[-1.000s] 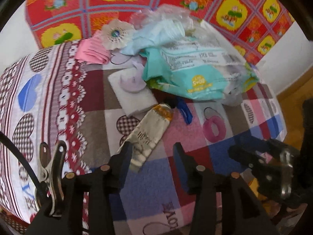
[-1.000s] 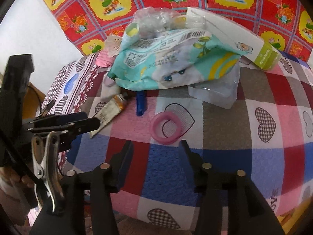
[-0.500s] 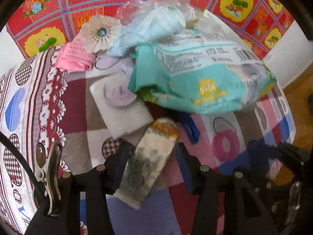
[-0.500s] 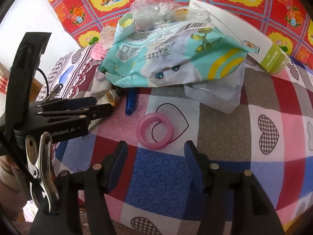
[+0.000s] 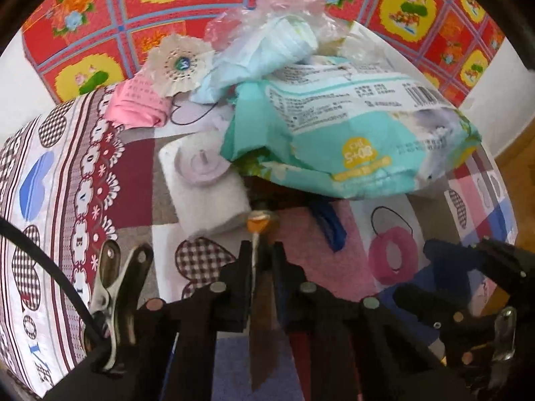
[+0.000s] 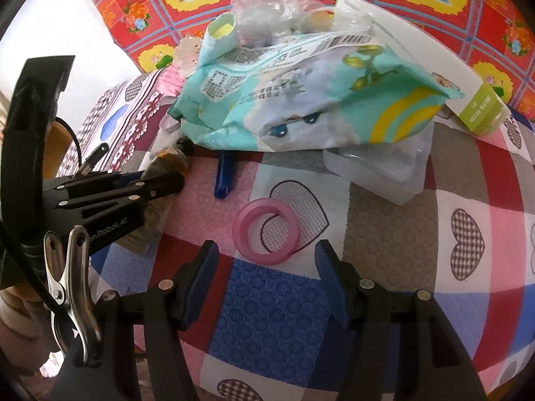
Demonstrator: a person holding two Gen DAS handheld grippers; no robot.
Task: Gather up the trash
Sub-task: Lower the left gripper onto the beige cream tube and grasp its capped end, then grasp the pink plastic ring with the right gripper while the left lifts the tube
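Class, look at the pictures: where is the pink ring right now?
In the right wrist view the pink ring lies flat on the patchwork cover, just ahead of the right gripper, nearer than the blue clip.

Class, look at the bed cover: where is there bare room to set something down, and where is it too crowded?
Free: the blue and red squares between the right gripper and the pink ring, and the heart squares right of the clear container. Crowded: the heap around the teal wrapper, and the corner where the left gripper is closing on the squeezed tube.
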